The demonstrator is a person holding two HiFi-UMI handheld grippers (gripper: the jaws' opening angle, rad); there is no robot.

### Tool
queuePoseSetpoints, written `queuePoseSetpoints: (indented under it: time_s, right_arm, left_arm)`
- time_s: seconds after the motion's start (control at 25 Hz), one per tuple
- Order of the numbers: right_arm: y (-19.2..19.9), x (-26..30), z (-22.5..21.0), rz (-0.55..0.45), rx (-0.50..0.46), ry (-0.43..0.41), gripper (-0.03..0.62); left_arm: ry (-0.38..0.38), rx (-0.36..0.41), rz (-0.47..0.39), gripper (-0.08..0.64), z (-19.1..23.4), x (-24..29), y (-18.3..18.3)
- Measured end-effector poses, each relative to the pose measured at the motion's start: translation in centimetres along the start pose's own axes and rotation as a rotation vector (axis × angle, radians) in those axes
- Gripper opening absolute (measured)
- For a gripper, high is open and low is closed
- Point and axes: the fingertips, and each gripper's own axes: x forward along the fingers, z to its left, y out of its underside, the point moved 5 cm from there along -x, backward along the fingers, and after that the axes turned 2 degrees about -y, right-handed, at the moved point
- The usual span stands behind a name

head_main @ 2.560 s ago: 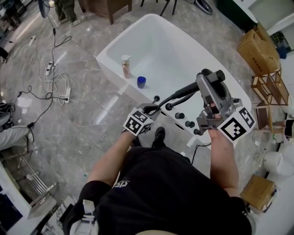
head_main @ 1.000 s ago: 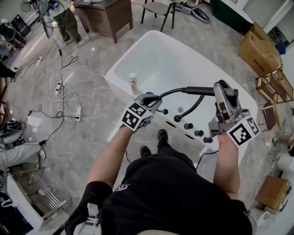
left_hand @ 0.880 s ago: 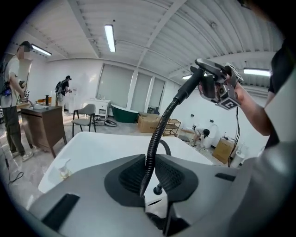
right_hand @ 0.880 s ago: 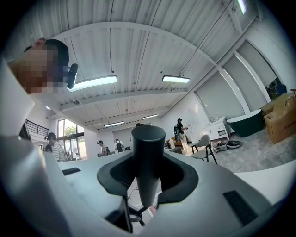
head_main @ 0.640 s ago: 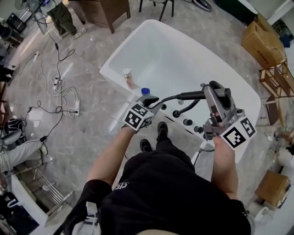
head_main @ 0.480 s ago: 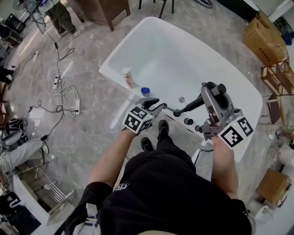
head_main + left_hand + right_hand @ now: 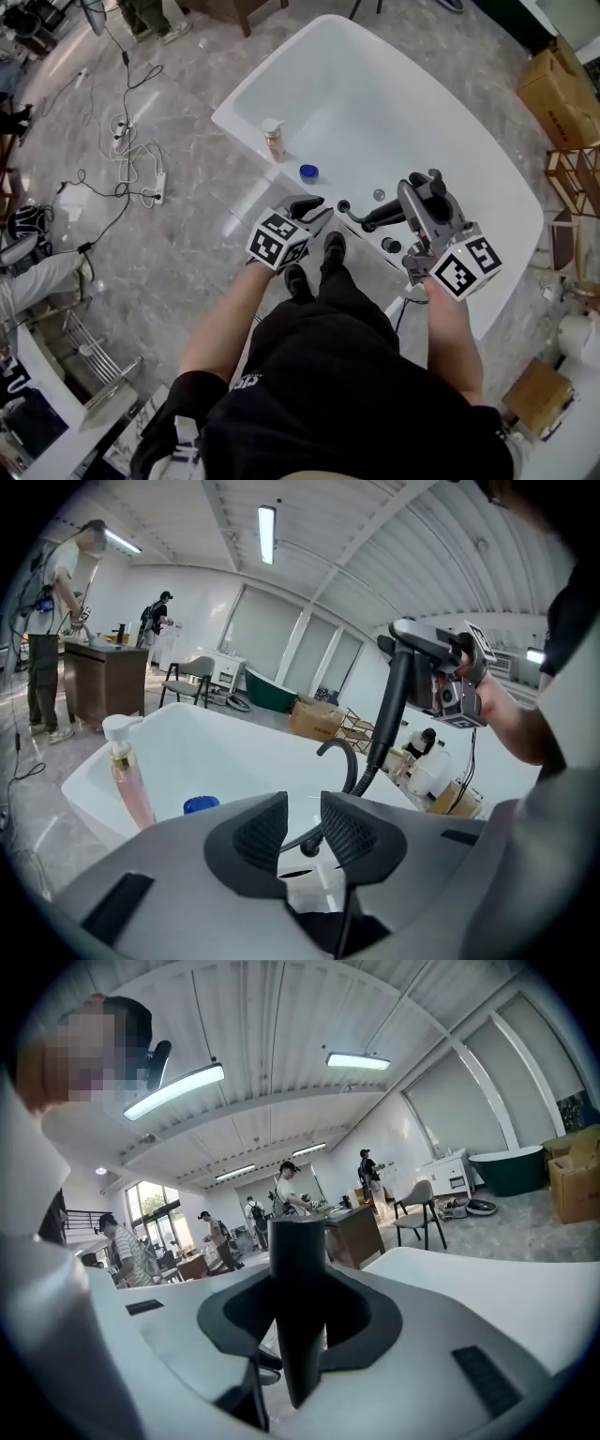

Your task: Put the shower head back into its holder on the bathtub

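Observation:
The black shower head (image 7: 382, 214) is clamped by its handle in my right gripper (image 7: 418, 192), just above the deck of the white bathtub (image 7: 238, 139). In the right gripper view the handle (image 7: 298, 1269) stands upright between the jaws of that gripper (image 7: 298, 1309). Its black hose (image 7: 349, 216) (image 7: 352, 757) curls down to the deck. My left gripper (image 7: 313, 210) (image 7: 302, 806) hovers at the deck's near edge; its jaws have just been opening, with a narrow gap and nothing between them. Black knobs (image 7: 392, 246) dot the deck. The left gripper view also shows the shower head (image 7: 401, 681).
A pink pump bottle (image 7: 274, 141) and a blue cap (image 7: 308, 172) sit on the tub's rim. Cables and a power strip (image 7: 141, 184) lie on the floor at left. Cardboard boxes (image 7: 562, 89) and a wooden rack (image 7: 574, 169) stand at right. My shoes (image 7: 330, 249) are beside the tub.
Both grippers have sunk toward the tub deck. The left gripper has let go of the hose and opened. The shower head has come down with the right gripper.

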Motion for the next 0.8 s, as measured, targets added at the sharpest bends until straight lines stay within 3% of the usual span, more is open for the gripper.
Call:
queuePoseSetpoints:
  time_s: [0.4,0.8]
  right_arm:
    - [6.1,5.8,-2.5,0.185,0.031,0.02,0.127]
    - [11.4,9.1,-6.0,0.281,0.057,0.06,0.127]
  left_arm:
    - [-0.067,-0.078,0.007,0.103,2.6,-0.9,2.8]
    - [-0.113,-0.139,0.006,0.087,4.8,-1.2,6.1]
